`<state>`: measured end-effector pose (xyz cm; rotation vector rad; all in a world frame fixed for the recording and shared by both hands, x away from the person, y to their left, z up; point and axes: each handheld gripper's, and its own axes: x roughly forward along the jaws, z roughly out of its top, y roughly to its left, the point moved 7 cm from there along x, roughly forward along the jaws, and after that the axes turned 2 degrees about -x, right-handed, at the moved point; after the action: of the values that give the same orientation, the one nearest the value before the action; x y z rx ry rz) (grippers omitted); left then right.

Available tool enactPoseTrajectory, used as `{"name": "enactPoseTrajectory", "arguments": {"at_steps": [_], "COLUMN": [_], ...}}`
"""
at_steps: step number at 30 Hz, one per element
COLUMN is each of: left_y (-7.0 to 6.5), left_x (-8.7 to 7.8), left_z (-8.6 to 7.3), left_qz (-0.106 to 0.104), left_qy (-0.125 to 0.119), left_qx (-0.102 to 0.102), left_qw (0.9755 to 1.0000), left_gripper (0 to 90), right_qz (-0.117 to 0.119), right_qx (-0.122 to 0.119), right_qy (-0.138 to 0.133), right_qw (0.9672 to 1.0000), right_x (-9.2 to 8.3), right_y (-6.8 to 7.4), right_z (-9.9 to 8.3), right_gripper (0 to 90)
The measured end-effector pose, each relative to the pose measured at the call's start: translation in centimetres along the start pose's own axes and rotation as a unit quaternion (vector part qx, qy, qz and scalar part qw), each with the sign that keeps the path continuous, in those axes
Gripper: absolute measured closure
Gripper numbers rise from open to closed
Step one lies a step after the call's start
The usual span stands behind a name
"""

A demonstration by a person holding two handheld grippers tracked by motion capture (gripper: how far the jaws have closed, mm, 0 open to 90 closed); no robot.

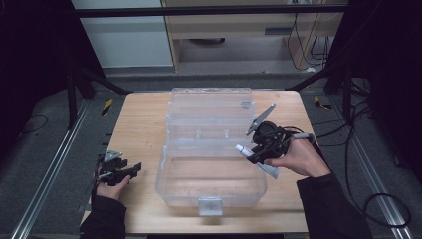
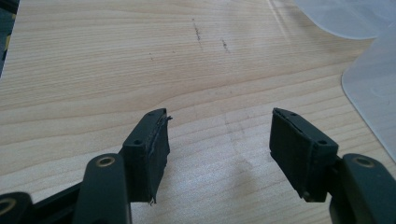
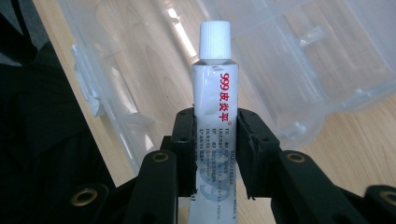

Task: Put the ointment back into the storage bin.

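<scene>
Wood first: the pale table [image 1: 139, 129] carries the whole scene, its grain bare under the left side. On it sits the clear plastic box [image 1: 211, 186], lid [image 1: 209, 107] thrown back flat toward the far edge, the front latch facing the person. Over at the right, a hand [image 1: 301, 159] in a dark sleeve grips the right gripper [image 1: 254, 149], poised above the box's right rim, grey plate sticking up on top. Look at its own view, and there it is, jaws clamped on the tube [image 3: 214, 121], pads pressing both flanks of the white body, red print facing the camera, ribbed white cap [image 3: 215, 39] pointing away over the transparent box wall. From the high view the tube [image 1: 256, 160] lies slanted, cap end toward the box interior, crimped tail toward the table's near right. Now the left gripper [image 1: 133, 169], low near the table's left front, well apart from the box. Its jaws stand wide, nothing between them, just wood.
</scene>
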<state>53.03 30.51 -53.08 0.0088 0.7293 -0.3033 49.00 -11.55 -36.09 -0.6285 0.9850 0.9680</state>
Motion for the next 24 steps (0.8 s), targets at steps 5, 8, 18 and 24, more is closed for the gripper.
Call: {"name": "enactPoseTrajectory", "arguments": {"at_steps": [5, 8, 18, 24], "left_y": [0.0, 0.0, 0.1, 0.1], "left_x": [0.0, 0.0, 0.0, -0.1], "left_z": [0.0, 0.0, 0.0, 0.0], "left_qz": [0.0, 0.0, 0.001, 0.001], "left_qy": [0.0, 0.0, -0.001, -0.001], "left_qx": [0.0, 0.0, 0.0, 0.0], "left_qw": [1.0, 1.0, 1.0, 1.0], "left_gripper": [37.2, 37.2, 37.2, 37.2], "right_qz": [0.008, 0.015, 0.033, 0.039], "right_qx": [-0.028, -0.044, -0.083, -0.118], "right_qy": [0.01, 0.016, 0.03, 0.046], "right_qw": [0.9995, 0.9988, 0.9956, 0.9912], "right_x": [1.1, 1.7, 4.0, 5.5], "right_y": [0.7, 1.2, 2.5, 3.2], "right_z": [1.0, 1.5, 2.3, 2.3], "right_gripper": [69.8, 69.8, 69.7, 69.7]}}
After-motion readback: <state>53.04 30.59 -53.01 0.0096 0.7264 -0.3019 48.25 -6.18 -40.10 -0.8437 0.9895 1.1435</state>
